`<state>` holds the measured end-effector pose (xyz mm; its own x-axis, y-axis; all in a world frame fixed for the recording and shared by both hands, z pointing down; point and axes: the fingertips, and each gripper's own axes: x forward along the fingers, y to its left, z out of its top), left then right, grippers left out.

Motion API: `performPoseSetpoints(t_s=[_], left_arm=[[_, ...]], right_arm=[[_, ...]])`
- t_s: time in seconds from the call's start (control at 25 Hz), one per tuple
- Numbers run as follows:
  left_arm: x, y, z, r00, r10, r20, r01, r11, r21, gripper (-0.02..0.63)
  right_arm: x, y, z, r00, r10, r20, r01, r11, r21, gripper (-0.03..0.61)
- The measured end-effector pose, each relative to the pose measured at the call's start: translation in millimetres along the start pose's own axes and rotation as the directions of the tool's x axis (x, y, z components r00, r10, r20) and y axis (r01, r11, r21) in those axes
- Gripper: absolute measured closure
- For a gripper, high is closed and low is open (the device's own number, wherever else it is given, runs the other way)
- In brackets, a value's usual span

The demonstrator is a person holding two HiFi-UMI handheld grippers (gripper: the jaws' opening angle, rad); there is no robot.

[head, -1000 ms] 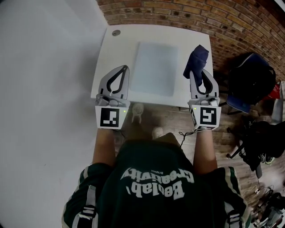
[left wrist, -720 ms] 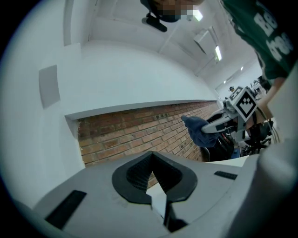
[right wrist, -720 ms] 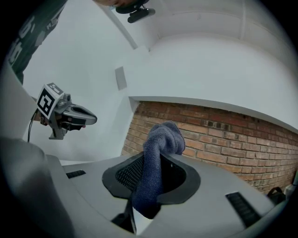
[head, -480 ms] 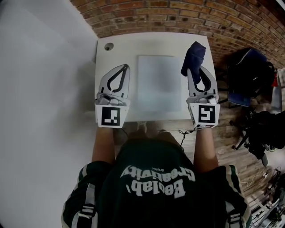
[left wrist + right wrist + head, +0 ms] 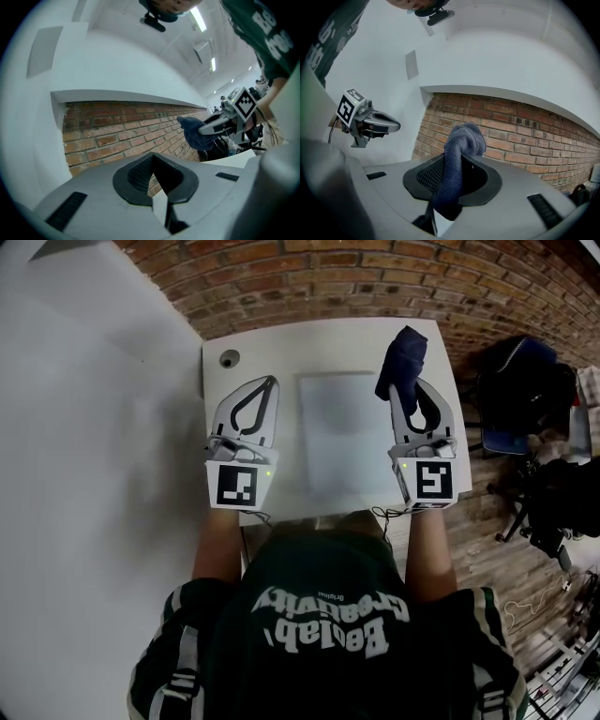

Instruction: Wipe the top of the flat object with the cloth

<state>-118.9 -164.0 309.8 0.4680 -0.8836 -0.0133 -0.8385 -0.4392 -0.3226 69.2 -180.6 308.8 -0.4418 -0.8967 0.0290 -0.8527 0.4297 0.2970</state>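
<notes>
A pale flat panel [image 5: 343, 432] lies in the middle of the white table [image 5: 281, 345]. My right gripper [image 5: 404, 390] is shut on a dark blue cloth [image 5: 402, 358], which bunches up past its tips beside the panel's far right corner. In the right gripper view the cloth [image 5: 458, 157] hangs through the jaws and hides the tips. My left gripper [image 5: 266, 383] hovers over the table left of the panel, shut with nothing in it. The left gripper view shows its tips [image 5: 153, 154] met, with the cloth [image 5: 192, 132] and right gripper [image 5: 219, 124] off to the right.
A brick wall [image 5: 337, 277] runs behind the table. A round cable hole [image 5: 228, 358] sits at the table's far left corner. A dark bag and other gear [image 5: 521, 395] stand on the floor at right. A white wall [image 5: 84, 427] is at left.
The table has come closer in the head view. Both grippers now reach further over it, and the cloth has come level with the panel's far right corner.
</notes>
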Motion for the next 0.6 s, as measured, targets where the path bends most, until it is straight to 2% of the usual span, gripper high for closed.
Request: performPoseSetpoints(t_s=[0.12,0.36,0.6], left_arm=[[6,4,-8,1.0,-0.029,-0.003,0.029,1.0,0.005,0.618],[17,4,-16,0.999,-0.048,0.004,0.048,0.999,0.001,0.618],[30,6,-26,0.999,-0.044,-0.01,0.043,0.999,-0.017,0.618]], right_arm=[[6,7,-3,1.0,0.004,-0.005,-0.004,1.0,0.026,0.494],[18,17,-12,0.997,0.07,-0.035,-0.067,0.994,0.081,0.495],[39,23,-24,0.989,0.132,-0.067,-0.128,0.99,0.053,0.495]])
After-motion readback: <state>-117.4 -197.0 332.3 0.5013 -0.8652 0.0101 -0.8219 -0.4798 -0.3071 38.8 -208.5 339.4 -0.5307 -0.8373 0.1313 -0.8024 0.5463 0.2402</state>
